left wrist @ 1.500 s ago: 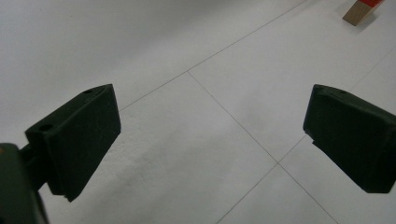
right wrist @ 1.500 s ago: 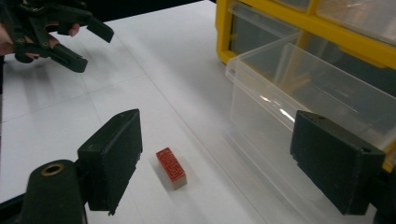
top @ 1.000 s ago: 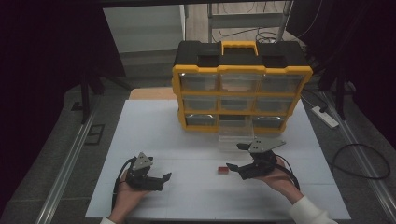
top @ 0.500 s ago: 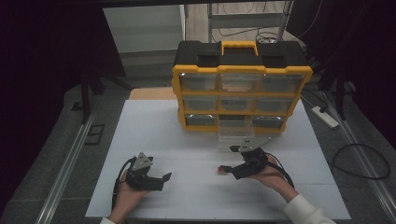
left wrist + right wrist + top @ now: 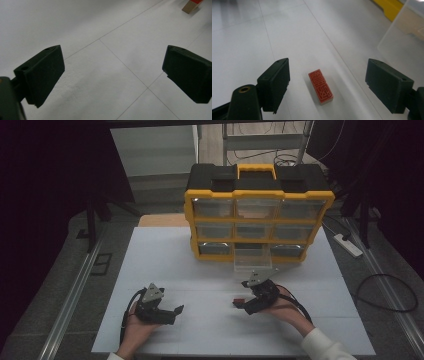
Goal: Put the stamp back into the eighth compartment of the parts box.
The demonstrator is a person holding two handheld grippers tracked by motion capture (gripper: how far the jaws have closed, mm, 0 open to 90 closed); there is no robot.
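While right gripper (image 5: 327,86) jaws gape astride stamp (image 5: 321,86), pickup step in hand; next: lower, close. Left gripper (image 5: 112,75) jaws wide, empty.

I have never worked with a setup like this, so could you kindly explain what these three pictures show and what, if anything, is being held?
There is no robot here: a person sits at a white table and holds a hand-operated two-jaw gripper in each hand. The high view looks down from above the person, with the left gripper on the left and the right gripper on the right. The other two pictures come from small cameras riding on each gripper, looking out between its black jaws.

At the far side stands a yellow and black organizer with clear drawers; one bottom drawer is pulled out. A small red stamp block lies on the table between the right gripper's open jaws, not yet gripped. The left gripper is open too, over bare table. Nothing is held.
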